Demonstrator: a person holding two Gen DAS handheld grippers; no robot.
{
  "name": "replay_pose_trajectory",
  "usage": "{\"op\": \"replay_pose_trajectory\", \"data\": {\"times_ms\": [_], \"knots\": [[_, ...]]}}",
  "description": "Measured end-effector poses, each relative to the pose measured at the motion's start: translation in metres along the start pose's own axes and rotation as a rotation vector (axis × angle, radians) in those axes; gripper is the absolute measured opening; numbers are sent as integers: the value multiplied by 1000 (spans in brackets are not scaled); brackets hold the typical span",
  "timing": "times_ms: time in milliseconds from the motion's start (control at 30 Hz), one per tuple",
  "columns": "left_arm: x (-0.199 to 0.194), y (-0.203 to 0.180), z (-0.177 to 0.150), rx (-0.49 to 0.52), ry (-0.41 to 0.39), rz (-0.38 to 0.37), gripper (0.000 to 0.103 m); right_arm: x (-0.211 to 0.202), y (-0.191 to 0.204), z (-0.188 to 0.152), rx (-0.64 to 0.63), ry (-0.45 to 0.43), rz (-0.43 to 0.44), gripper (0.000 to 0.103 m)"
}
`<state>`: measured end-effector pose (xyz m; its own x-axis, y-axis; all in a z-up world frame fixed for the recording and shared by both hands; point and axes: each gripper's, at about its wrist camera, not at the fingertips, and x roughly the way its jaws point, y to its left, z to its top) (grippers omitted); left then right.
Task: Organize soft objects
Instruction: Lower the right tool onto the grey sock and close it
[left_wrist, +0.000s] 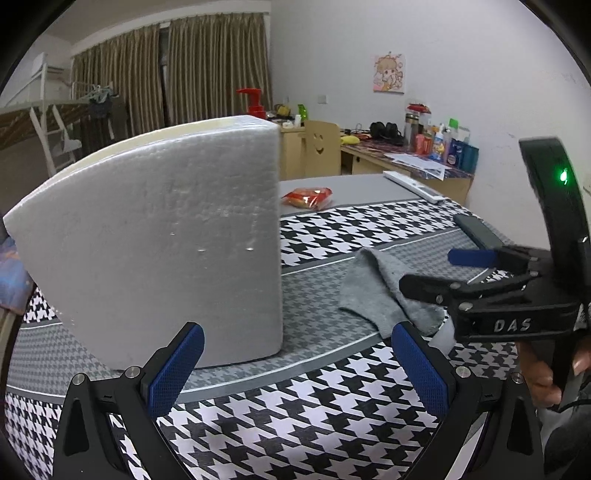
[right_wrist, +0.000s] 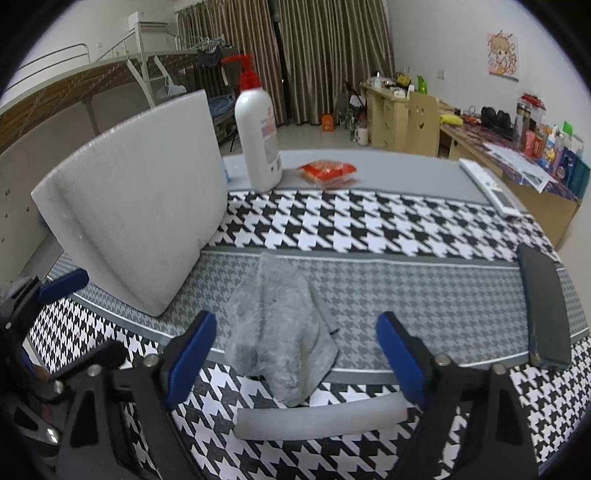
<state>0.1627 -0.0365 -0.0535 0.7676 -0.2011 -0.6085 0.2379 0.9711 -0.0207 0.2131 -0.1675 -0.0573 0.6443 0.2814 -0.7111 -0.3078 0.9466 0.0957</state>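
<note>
A grey sock (right_wrist: 280, 332) lies flat on the houndstooth table cover (right_wrist: 369, 229), between the fingers of my open right gripper (right_wrist: 295, 358). It also shows in the left wrist view (left_wrist: 380, 291) under the right gripper (left_wrist: 428, 271). A grey foam tube (right_wrist: 317, 419) lies just below the sock. A large white foam block (left_wrist: 155, 243) stands upright on the left, also in the right wrist view (right_wrist: 136, 214). My left gripper (left_wrist: 295, 369) is open and empty, in front of the block's right corner.
A white pump bottle with a red top (right_wrist: 258, 140) and a red snack packet (right_wrist: 328, 171) stand at the back. A dark flat phone-like slab (right_wrist: 546, 310) lies at the right edge. A white remote (right_wrist: 487, 188) lies far right. Desks and curtains stand behind.
</note>
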Motion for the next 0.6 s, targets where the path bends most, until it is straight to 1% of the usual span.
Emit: {"op": "replay_pose_trajectory", "data": {"times_ms": [333, 400, 600], "knots": [[4, 7, 1, -24, 12, -3, 102, 17, 8, -2, -24, 52, -7, 80], [4, 9, 1, -24, 14, -7, 102, 22, 10, -2, -27, 69, -6, 73], [5, 11, -1, -27, 20, -10, 102, 31, 15, -6, -44, 101, -16, 64]]}}
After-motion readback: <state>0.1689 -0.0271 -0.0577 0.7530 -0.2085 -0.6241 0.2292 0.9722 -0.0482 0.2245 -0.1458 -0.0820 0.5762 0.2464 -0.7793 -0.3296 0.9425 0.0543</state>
